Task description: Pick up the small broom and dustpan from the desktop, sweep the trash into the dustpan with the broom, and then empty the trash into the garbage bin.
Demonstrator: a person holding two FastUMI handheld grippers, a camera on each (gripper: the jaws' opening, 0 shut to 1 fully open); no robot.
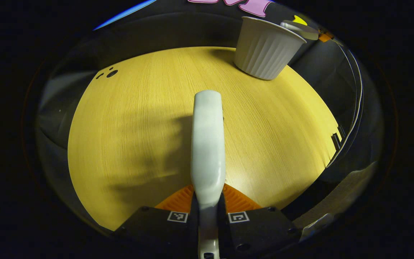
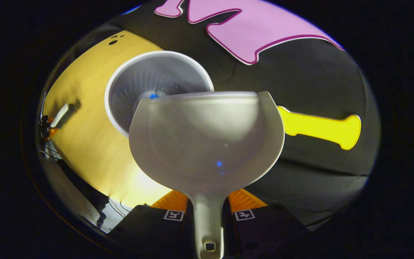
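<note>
Over the garbage bin (image 2: 146, 86), at 10 o'clock in the right gripper view, the dustpan (image 2: 207, 140) tips, handle pinched by right gripper (image 2: 208, 212) fingers. Emptying step; next likely needs more tilt. Left gripper (image 1: 207, 212) fingers pinch the white broom (image 1: 207, 144) above the tabletop (image 1: 128, 126).

Colours and patterns: worktop, bin, broom, dustpan

Worktop (image 1: 138, 118): yellow wood-grain finish with fine parallel streaks; three small black dots near its far left corner. Garbage bin (image 1: 266, 48): white, vertically ribbed outside and in, at the far right edge. Broom (image 1: 208, 144): plain white, glossy handle. Dustpan (image 2: 207, 140): pale grey-white, smooth, unpatterned; a small blue scrap (image 2: 153, 96) lies inside the bin.
</note>
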